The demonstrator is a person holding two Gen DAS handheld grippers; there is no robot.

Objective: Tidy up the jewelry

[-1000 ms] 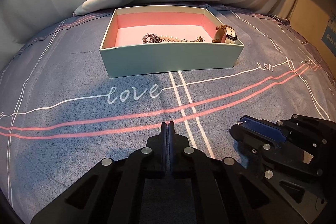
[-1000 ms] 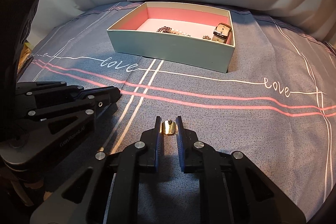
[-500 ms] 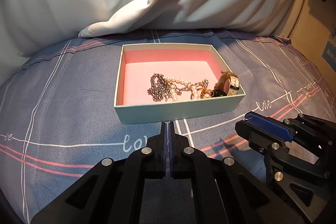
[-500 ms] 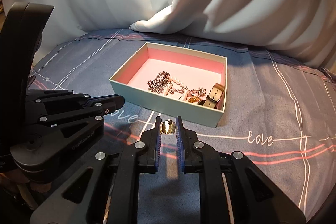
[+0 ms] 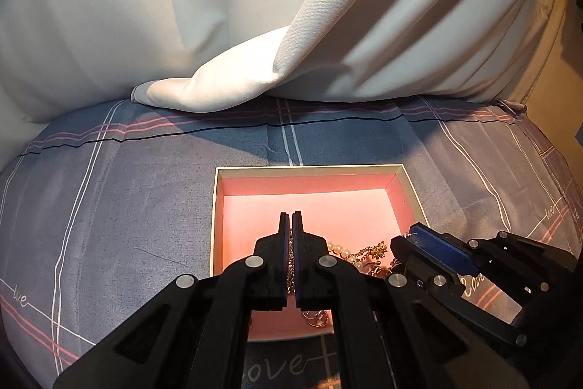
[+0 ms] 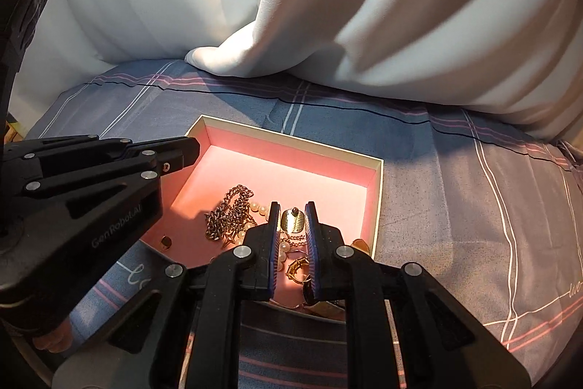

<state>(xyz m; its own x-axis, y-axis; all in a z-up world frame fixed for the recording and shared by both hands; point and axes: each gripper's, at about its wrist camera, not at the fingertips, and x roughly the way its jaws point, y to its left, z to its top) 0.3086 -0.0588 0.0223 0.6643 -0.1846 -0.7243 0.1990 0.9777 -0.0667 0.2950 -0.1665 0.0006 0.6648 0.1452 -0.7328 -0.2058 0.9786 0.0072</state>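
Both grippers are now hanging over the pink-lined box (image 6: 377,185), where half a second ago they were short of its near wall and a second ago were low over the bedsheet (image 6: 455,206) with the box well ahead. That change suggests the carry is nearly over: the gold pendant (image 6: 292,220) is sitting above the box floor, so letting it go looks like the step in hand.

The right gripper (image 6: 292,219) is pinching that pendant between its fingertips, jaws narrowed onto it and not fully closed. The left gripper (image 5: 291,225) is holding nothing that I can see, its jaws pressed nearly together with only a sliver between them, hovering over the near half of the box.

Counting in the right wrist view: one box, one pendant in the grip, one dark chain (image 6: 227,217) bunched at about 9 o'clock from the pendant, and one string of pearls (image 6: 260,208) running beside it, its individual beads too small to count. One small gold piece (image 6: 165,242) is lying alone near the box's 8 o'clock corner. A gold ring-like piece (image 6: 297,270) is showing between the right fingers at 6 o'clock, and a strap-like item at the box's near right corner is mostly hidden. The heap is tangled, so the true total is uncertain. One white curtain (image 6: 364,6) is draping at 12 o'clock.
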